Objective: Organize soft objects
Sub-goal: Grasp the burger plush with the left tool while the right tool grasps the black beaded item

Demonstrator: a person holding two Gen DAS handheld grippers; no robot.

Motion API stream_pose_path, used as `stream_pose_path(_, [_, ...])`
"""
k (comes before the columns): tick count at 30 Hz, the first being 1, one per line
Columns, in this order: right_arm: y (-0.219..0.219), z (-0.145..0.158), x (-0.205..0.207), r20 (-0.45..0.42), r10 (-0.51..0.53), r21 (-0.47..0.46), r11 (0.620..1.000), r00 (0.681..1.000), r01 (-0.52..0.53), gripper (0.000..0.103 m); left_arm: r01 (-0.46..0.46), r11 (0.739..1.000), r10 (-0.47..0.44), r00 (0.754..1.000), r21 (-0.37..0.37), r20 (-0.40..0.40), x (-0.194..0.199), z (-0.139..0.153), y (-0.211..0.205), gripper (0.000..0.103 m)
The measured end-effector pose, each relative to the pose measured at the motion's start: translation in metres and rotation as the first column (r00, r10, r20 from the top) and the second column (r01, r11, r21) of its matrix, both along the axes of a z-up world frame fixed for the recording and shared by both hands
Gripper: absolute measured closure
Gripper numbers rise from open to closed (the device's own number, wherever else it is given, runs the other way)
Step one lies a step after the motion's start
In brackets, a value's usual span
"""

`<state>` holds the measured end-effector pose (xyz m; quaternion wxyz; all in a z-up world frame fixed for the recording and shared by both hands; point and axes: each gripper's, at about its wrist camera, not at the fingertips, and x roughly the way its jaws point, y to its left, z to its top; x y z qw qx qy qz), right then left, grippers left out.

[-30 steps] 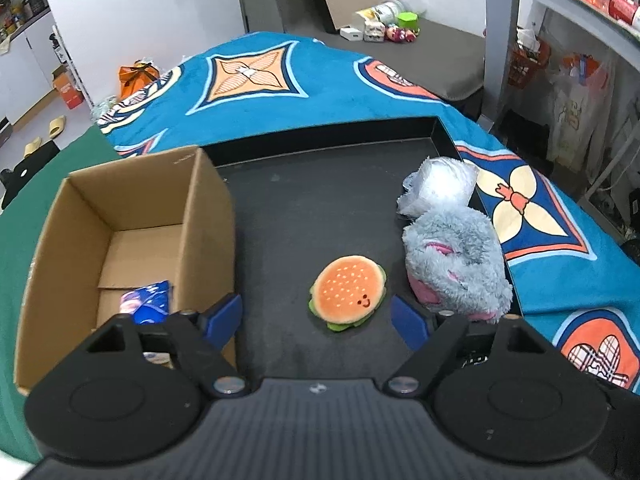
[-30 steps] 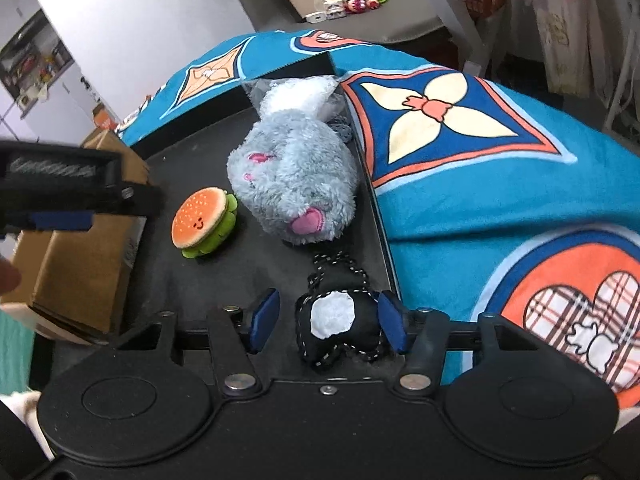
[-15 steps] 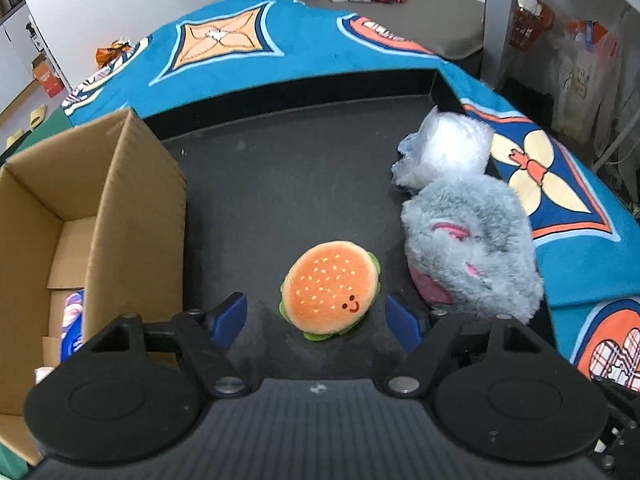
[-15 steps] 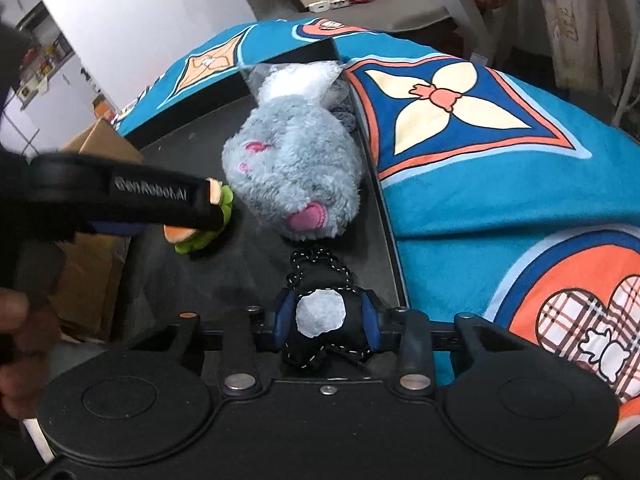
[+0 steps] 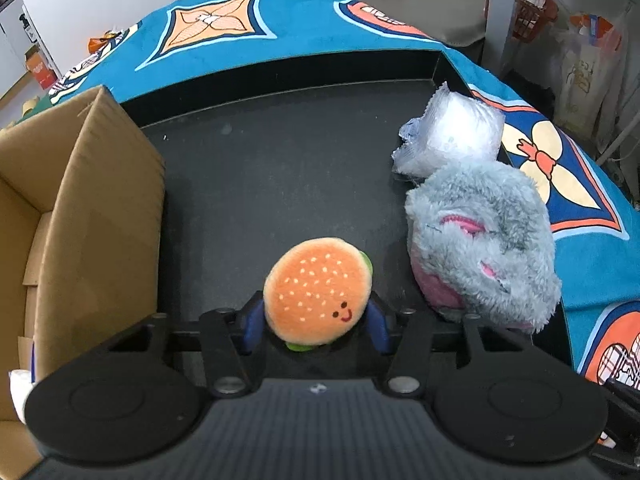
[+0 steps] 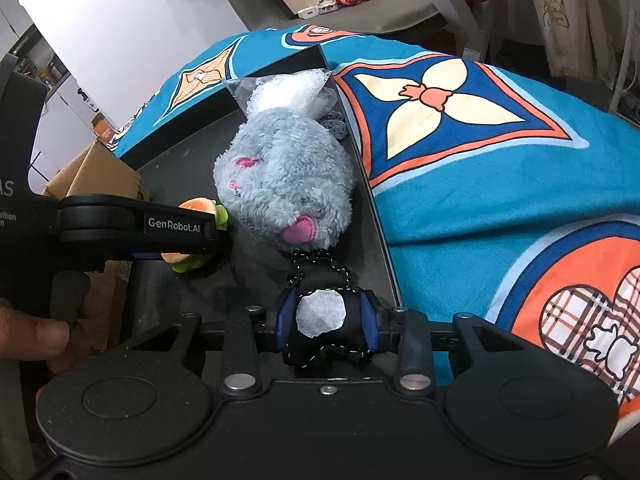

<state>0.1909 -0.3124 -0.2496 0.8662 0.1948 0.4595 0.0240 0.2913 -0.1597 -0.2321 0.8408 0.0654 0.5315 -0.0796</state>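
Within the last second both claws have gone from spread to clenched. The left claw [image 5: 316, 326] now grips the round orange plush burger [image 5: 318, 290] on the black tray [image 5: 280, 168], beside the open cardboard box [image 5: 96, 216]. The right claw [image 6: 329, 320] pinches the small black fabric pouch with a white patch [image 6: 323, 316]. Both pieces look ready to lift toward the box; the fluffy grey plush animal [image 6: 284, 184] still waits.

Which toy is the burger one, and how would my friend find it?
Look at the black tray on the blue blanket, with a cardboard box at its left. The burger sits near the front, pinched in the left claw, beside the fluffy grey plush. It alone is round, orange, seed-dotted, with a tiny smile.
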Motion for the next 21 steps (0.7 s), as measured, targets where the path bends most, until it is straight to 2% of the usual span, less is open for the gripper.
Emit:
stream_pose_path(4, [-0.001,0.001,-0.002,0.0,-0.002,0.004,1.0,1.0,0.002,0.068,0.0,1.0,0.0,1.0,-0.011,0.009,-0.003,0.005,0.001,0.06])
stream_pose_path(21, [-0.002,0.028,-0.015,0.065,-0.009,0.0,1.0,0.998,0.009,0.068,-0.019,0.999,0.022,0.998,-0.049,0.066,-0.034,0.054,0.018,0.06])
